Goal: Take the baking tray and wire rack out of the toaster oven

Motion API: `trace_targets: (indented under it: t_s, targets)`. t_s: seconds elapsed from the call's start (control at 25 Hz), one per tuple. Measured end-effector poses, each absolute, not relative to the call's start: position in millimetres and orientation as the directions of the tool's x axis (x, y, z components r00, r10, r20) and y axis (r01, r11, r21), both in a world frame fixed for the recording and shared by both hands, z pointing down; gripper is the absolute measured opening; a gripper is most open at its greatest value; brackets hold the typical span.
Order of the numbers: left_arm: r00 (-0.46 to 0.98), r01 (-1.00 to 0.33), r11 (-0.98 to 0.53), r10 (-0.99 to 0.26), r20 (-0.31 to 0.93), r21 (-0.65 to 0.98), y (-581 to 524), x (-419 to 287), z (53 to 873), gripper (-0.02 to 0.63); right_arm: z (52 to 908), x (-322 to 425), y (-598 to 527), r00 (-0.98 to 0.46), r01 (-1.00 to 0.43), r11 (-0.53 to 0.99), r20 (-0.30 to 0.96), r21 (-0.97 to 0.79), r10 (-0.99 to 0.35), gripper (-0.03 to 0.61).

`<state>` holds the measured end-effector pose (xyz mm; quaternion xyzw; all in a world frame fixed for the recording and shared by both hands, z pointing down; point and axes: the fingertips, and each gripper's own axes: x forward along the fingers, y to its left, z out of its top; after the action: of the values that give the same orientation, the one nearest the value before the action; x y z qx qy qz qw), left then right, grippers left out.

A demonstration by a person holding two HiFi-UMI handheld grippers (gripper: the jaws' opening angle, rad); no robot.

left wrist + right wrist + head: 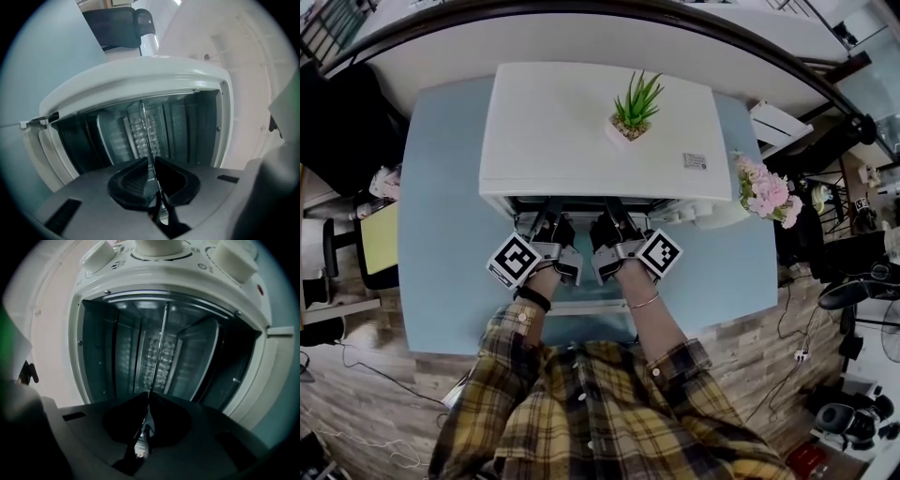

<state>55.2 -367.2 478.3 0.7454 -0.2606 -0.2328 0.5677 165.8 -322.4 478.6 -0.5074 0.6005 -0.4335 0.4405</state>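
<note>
The left hand-held gripper [150, 163] and right hand-held gripper [149, 398] each pinch the thin front edge [145, 126] of a shelf, tray or rack unclear, inside the oven [553, 131]; draw both out level and together so it won't jam.

The white toaster oven [595, 131] stands upright at the middle of the pale blue tabletop's [441, 234] far edge, its front open toward the near edge. Its dark cavity has ribbed side walls and a dimpled back wall [159, 357]. A thin metal edge [146, 131] spans the cavity, seen edge-on. Whether it is the tray or the rack cannot be told.
</note>
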Motion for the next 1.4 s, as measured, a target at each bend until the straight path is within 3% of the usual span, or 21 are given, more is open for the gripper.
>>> trace_targets:
  t_s: [0.08,0.52,0.88,1.08,1.4]
  targets:
    - [0.761,-0.131,-0.227,-0.646,-0.049,0.965,-363.6,54.5,476.5,0.008,479.5,164.1,-318.2,-0.096,-0.223,0.108,-0.088,-0.969,-0.991,0.021]
    - [0.790,-0.085,-0.189,-0.612,-0.049,0.978,-318.4,36.6,473.7,0.008,481.7,143.2,-273.6,-0.114,-0.177,0.092,-0.072,-0.980,-0.991,0.018]
    - [0.835,-0.098,-0.199,-0.550,-0.028,0.975,-266.4,12.5,471.6,0.008,476.2,118.4,-220.4,-0.084,-0.234,0.070,-0.051,-0.970,-0.995,0.018]
    - [0.844,-0.040,-0.128,-0.536,-0.035,0.991,-237.1,3.2,466.3,0.006,465.3,106.0,-195.4,-0.051,-0.251,0.086,-0.075,-0.964,-0.996,0.018]
    - [0.844,-0.086,-0.187,-0.536,-0.028,0.979,-214.9,-11.3,461.3,0.006,454.1,94.3,-171.9,-0.072,-0.260,0.130,-0.115,-0.957,-0.991,0.018]
